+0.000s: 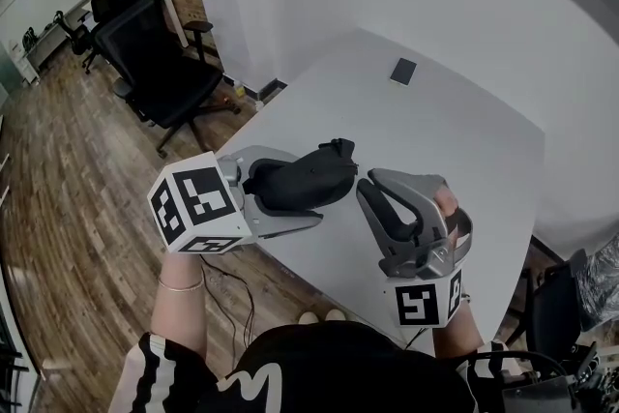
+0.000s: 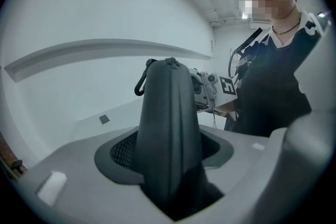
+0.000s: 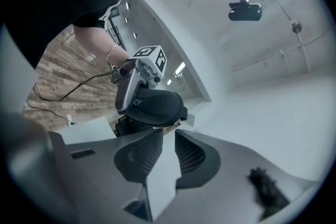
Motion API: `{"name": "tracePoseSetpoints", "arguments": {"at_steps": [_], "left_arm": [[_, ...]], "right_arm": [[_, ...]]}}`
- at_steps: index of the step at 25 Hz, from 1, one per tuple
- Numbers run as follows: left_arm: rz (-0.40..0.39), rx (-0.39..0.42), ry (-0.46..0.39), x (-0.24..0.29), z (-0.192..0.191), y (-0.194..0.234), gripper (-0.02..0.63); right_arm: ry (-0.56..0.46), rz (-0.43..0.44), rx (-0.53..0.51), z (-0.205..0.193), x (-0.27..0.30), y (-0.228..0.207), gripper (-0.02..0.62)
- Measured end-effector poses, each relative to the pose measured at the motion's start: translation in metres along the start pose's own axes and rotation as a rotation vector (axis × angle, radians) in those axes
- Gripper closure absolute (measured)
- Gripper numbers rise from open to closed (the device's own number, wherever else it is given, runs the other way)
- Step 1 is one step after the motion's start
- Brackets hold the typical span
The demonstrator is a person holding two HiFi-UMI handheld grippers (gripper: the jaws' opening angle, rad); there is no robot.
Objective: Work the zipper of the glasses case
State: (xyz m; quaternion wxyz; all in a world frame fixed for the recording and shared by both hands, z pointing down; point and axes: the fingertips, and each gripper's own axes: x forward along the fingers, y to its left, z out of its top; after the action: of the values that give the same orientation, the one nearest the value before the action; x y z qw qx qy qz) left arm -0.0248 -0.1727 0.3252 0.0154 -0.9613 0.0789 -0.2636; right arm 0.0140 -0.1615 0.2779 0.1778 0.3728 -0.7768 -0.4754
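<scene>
Firmly, the left gripper (image 1: 302, 193) was clamped on the black glasses case (image 1: 311, 171) in the middle of the frame, above the near edge of the white table (image 1: 464, 140). Just beside it on the right, the right gripper (image 1: 379, 200) had its jaws a little apart, with nothing between them. A small dark flat thing (image 1: 403, 71) lay on the table, higher in the frame.

Bright, even light, soft shadows. Gripper views: heavy fisheye, black corners, close-up case (image 2: 169, 134) kinda soft and dark.
</scene>
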Motion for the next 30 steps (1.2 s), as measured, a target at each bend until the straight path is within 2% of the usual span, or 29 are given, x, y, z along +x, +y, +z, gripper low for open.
{"name": "tracePoseSetpoints", "arguments": {"at_steps": [5,11,17,19,24,30], "left_arm": [[-0.004,0.012,-0.009,0.001,0.005,-0.002,0.318],[-0.045,0.007,-0.068,0.0,0.014,-0.007,0.318],[-0.03,0.007,-0.032,0.001,0.008,-0.005,0.318],[-0.036,0.005,-0.025,0.0,0.006,-0.006,0.318],[-0.042,-0.002,0.017,-0.003,-0.001,-0.009,0.318],[-0.071,0.004,0.046,-0.009,-0.008,-0.018,0.319]], "right_arm": [[-0.02,-0.036,0.041,0.008,0.004,-0.007,0.534],[-0.051,-0.064,0.095,0.009,0.004,-0.015,0.534],[-0.083,-0.102,0.126,0.012,-0.001,-0.025,0.534],[-0.087,-0.095,0.093,0.014,0.0,-0.024,0.534],[-0.084,-0.073,-0.07,0.019,0.001,-0.012,0.542],[-0.109,-0.037,-0.115,0.024,-0.001,-0.004,0.584]]}}
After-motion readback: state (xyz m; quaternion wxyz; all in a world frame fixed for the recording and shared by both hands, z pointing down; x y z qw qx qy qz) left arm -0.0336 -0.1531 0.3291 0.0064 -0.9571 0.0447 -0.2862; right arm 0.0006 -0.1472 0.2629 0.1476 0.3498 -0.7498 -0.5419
